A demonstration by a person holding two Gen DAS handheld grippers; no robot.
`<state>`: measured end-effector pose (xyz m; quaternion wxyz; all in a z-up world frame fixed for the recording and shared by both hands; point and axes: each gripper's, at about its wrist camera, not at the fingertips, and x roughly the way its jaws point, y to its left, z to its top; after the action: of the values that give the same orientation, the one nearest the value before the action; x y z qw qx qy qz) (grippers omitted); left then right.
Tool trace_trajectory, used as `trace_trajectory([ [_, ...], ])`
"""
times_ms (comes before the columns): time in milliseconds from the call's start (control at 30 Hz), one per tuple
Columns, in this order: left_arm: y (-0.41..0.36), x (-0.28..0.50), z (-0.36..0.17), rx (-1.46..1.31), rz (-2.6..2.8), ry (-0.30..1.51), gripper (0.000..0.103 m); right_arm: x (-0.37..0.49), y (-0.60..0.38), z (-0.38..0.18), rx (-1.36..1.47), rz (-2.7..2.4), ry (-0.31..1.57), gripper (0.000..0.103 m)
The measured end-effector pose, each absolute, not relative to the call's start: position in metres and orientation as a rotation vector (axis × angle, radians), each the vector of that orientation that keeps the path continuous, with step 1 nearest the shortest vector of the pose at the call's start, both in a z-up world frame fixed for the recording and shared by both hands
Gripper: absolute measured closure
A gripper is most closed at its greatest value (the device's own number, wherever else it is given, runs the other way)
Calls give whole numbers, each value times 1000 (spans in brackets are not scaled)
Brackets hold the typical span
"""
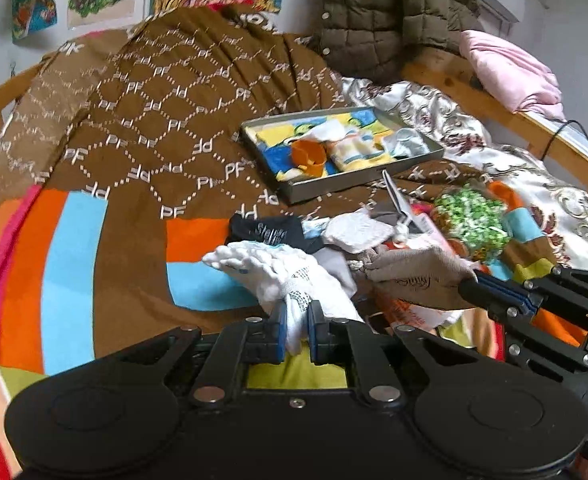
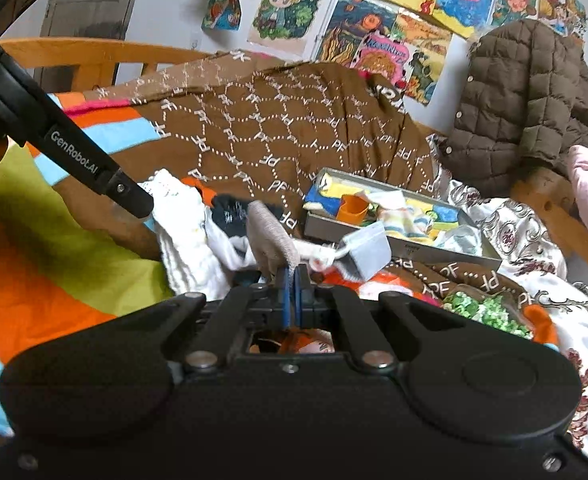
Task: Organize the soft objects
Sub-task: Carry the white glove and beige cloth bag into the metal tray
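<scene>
The left tongs are closed on the cuff of a white sock, which trails forward from the pads onto the bed. It looks light and limp, with a bumpy knit, so it should sag wherever it is unsupported. The bunched cuff is the firmest place to hold.

The right tongs are pinched nearly flat on a thin grey-beige sock that stands up ahead of them, ribbed and floppy.

Just beyond both tongs lies a loose pile: a black sock with pale lettering and a white knitted piece.

Farther ahead sits a stiff grey tray, already holding folded yellow, blue and white cloths and a hard orange cup.

Under everything spreads the brown patterned blanket.
</scene>
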<state>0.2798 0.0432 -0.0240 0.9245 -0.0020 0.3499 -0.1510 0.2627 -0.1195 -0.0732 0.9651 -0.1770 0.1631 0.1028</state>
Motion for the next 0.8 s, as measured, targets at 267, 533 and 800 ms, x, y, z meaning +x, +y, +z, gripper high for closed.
trace_trajectory([
  [267,33,263,17,-13,-352,664,93,227,-138,-51,-330,176,245,103],
  [533,14,264,62,13,-384,620,93,220,-159,-15,-263,161,152,103],
  [800,-5,296,97,11,-399,637,93,245,-182,19,-328,182,107,103],
])
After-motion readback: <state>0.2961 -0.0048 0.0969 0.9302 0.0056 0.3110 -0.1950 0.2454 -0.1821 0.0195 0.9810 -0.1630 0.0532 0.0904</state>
